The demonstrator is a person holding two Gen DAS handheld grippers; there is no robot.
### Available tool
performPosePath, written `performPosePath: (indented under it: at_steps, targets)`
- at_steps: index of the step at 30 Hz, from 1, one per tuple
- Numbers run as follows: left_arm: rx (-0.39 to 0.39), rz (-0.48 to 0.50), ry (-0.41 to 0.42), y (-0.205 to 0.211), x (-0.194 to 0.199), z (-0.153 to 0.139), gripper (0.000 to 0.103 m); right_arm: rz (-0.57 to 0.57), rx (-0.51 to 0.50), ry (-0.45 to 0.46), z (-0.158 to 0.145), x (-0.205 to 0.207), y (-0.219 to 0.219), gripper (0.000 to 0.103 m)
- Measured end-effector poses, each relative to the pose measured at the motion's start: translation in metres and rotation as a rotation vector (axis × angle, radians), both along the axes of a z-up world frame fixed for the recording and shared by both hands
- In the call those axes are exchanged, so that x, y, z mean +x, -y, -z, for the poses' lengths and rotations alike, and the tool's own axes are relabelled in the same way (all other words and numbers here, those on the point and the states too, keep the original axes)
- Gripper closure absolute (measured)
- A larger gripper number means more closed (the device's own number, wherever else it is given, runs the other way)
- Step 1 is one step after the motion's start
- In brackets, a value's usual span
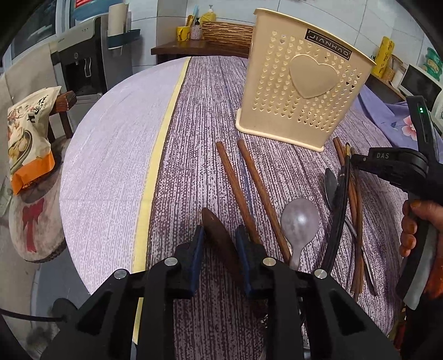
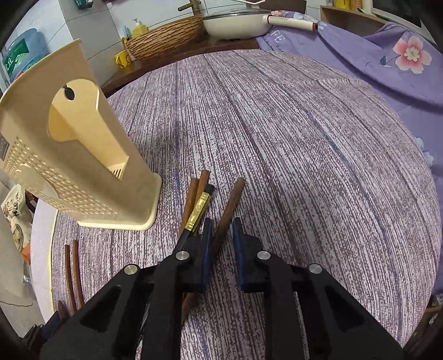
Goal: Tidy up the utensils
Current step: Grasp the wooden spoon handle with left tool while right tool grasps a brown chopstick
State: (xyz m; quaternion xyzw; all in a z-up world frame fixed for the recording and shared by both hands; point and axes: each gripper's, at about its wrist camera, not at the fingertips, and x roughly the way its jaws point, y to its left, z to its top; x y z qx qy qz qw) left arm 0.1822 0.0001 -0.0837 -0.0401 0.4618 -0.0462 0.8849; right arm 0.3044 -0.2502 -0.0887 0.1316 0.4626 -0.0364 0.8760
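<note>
A beige perforated utensil holder (image 1: 304, 91) (image 2: 77, 166) stands upright on the purple striped tablecloth (image 1: 193, 138). My left gripper (image 1: 220, 235) is shut on a dark wooden spoon (image 1: 218, 243) lying on the cloth. To its right lie two brown chopsticks (image 1: 241, 188), a pale plastic spoon (image 1: 299, 221), a metal spoon (image 1: 331, 182) and a black chopstick with a gold band (image 1: 340, 207) (image 2: 198, 210). My right gripper (image 2: 223, 235) (image 1: 353, 159) straddles one brown chopstick (image 2: 229, 205). The chopstick lies against the left pad, with a gap to the right pad.
The table's round edge (image 1: 69, 166) falls away on the left, beside a chair with a snack bag (image 1: 27, 138). A wicker basket (image 2: 166, 36) and a white pan (image 2: 235, 25) sit on a counter behind. A purple floral cloth (image 2: 387, 55) lies at the far right.
</note>
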Motion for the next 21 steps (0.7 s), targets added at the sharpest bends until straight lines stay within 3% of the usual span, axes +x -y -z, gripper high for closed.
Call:
performPosePath:
  at_steps: [12,21]
  targets:
    - [0.054,0.038,0.003,0.016,0.006,0.001,0.082,-0.02,-0.001,0.0,0.001,0.009,0.001,0.091]
    - [0.017,0.053,0.004,0.017,0.018,0.0,0.085,-0.05,0.042,0.026,0.002,0.012,0.006,0.093]
